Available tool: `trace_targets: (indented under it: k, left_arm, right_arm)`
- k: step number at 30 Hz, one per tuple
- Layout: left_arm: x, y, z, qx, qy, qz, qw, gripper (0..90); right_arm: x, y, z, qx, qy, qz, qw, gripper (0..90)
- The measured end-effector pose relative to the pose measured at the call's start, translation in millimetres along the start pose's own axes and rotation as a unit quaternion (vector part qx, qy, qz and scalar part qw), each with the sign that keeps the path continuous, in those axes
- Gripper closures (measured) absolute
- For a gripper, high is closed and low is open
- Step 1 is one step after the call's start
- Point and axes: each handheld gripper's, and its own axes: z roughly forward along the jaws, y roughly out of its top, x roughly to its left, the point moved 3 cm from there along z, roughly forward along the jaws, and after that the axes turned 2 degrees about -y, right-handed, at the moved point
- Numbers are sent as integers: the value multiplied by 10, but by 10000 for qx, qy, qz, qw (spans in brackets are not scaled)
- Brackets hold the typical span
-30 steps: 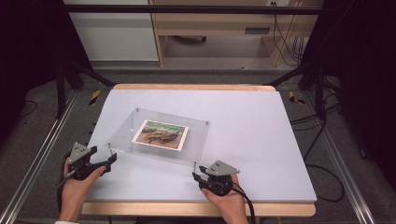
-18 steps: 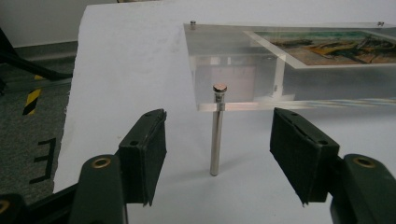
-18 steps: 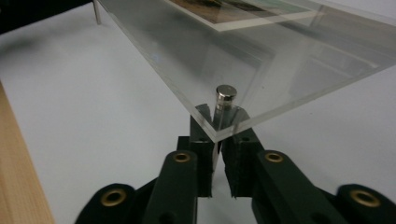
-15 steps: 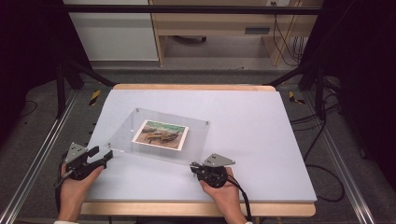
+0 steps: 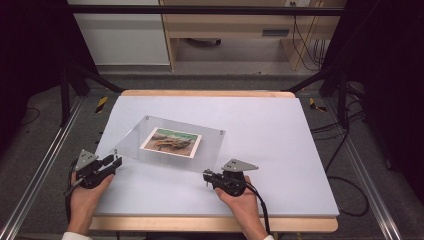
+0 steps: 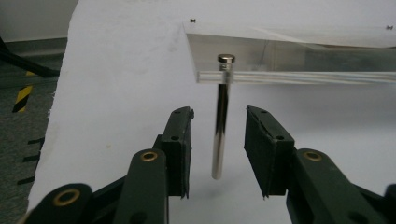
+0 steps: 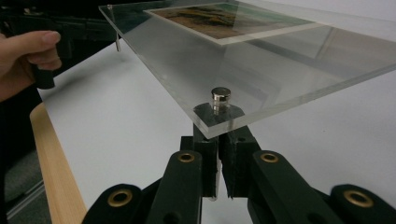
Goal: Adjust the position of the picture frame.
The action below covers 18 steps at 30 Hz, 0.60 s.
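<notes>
High view shows a clear acrylic frame (image 5: 170, 142) with a photo (image 5: 171, 141) inside it, lying at the middle of the white bench (image 5: 280, 145), a little left of centre. The left hand-held gripper (image 5: 114, 162) sits at the lower left of the picture, its tips just beside the frame's near-left corner. The right hand-held gripper (image 5: 206, 175) sits at the lower middle, tips under the frame's near-right corner.

In the left gripper view, a slim metal leg (image 6: 221, 116) hangs down from the frame's corner at the picture's centre. It stands between the two jaws, which have just been closing and are apart, with a gap on each side of the leg, so the pads do not press it.

In the right gripper view, the right hand-held gripper (image 7: 217, 186) has its jaws clamped together on the corner post (image 7: 220, 99), whose round cap shows above the acrylic at the middle of the frame.

Both hands come in from the bottom edge of the high view, each wrapped around its gripper's body, forearms angled slightly inward, the grippers held low and close to level over the bench.
</notes>
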Motion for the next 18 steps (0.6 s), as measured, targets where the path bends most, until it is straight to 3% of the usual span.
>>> trace_targets:
  k: [7,11,15,18]
  left_arm:
    - [-6,67,20,-359,-204,57,9991,743]
    - [-16,86,87,-411,-263,142,9987,790]
    - [4,120,86,-517,-317,-69,9981,839]
    - [-11,133,82,-464,-243,-113,9986,841]
  right_arm:
    - [-22,23,-11,46,-27,25,10000,852]
    - [-25,24,-13,63,-56,0,10000,853]
    - [-21,32,-18,-41,-82,-9,10000,851]
    - [-2,30,-19,-125,-190,-66,9997,841]
